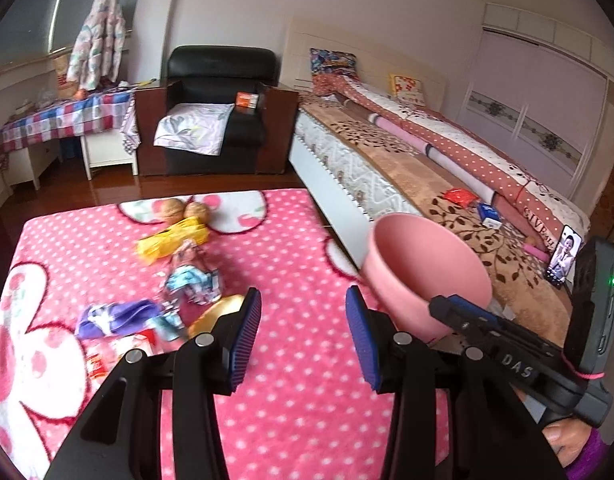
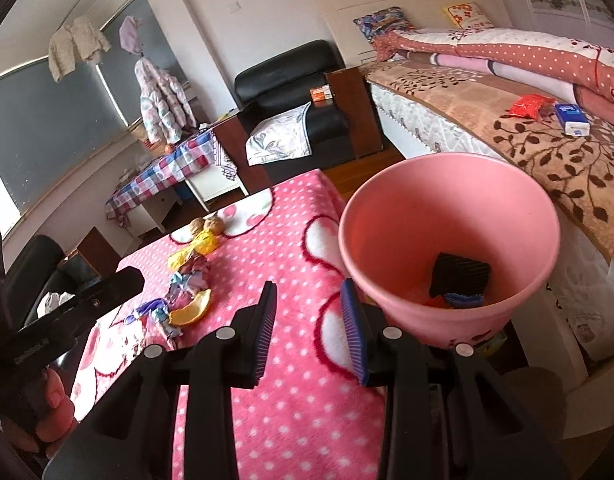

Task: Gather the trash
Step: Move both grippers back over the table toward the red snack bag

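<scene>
On the pink blanket (image 1: 299,248), seen from the left wrist, the trash lies in a row left of the left gripper (image 1: 303,316): a yellow wrapper (image 1: 173,240), a blue-white wrapper (image 1: 193,280), a purple wrapper (image 1: 119,316) and an orange peel (image 1: 217,314). Two walnuts (image 1: 185,211) sit behind the yellow wrapper. Its jaws stand apart with nothing between them. The bin (image 1: 423,276) stands to the right, beside the bed (image 1: 407,168), and the right gripper (image 1: 459,312) reaches toward it.

From the right wrist, the right gripper (image 2: 309,324) has jaws apart, empty. The bin (image 2: 447,224) is just right of it and holds a black piece (image 2: 459,274) and some blue and red scraps. The trash row (image 2: 187,284) lies left on the blanket (image 2: 291,240).
</scene>
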{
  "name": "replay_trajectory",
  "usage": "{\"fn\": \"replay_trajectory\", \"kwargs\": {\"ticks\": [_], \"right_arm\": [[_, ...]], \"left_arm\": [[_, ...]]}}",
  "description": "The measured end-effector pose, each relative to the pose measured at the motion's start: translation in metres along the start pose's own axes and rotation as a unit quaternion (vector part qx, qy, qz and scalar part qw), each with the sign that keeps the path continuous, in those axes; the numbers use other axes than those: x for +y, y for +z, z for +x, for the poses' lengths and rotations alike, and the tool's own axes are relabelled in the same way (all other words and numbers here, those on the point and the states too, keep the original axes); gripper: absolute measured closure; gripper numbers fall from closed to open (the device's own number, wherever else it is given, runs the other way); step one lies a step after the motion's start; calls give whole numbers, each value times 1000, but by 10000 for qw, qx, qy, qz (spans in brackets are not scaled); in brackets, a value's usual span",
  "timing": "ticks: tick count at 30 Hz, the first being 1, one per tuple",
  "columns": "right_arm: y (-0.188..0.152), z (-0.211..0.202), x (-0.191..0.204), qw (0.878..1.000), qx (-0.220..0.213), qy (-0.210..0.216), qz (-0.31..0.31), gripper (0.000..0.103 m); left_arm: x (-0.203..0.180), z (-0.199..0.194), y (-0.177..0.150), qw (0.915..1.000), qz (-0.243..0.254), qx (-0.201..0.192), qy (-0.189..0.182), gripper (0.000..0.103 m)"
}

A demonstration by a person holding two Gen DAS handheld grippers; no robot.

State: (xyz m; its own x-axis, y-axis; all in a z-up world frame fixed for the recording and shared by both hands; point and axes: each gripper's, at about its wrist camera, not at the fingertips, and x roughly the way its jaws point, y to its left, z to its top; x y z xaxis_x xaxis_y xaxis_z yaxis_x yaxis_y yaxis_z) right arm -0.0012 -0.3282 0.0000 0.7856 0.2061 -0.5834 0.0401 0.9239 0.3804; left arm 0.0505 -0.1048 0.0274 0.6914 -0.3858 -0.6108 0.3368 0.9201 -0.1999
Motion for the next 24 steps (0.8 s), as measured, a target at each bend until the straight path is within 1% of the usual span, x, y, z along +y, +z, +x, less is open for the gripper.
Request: {"fn": "replay_trajectory", "kwargs": {"ticks": [6, 16, 24], "right_arm": [[-7, 3, 10, 9998, 114, 103, -87, 69], [-16, 13, 22, 9991, 304, 213, -221, 69], [-23, 24, 30, 9980, 483, 286, -306, 69]], "left_arm": [[27, -10, -15, 9996, -122, 17, 273, 60], [81, -29, -44, 9960, -526, 104, 717, 60], [99, -31, -60, 9932, -656, 250, 929, 60]]}}
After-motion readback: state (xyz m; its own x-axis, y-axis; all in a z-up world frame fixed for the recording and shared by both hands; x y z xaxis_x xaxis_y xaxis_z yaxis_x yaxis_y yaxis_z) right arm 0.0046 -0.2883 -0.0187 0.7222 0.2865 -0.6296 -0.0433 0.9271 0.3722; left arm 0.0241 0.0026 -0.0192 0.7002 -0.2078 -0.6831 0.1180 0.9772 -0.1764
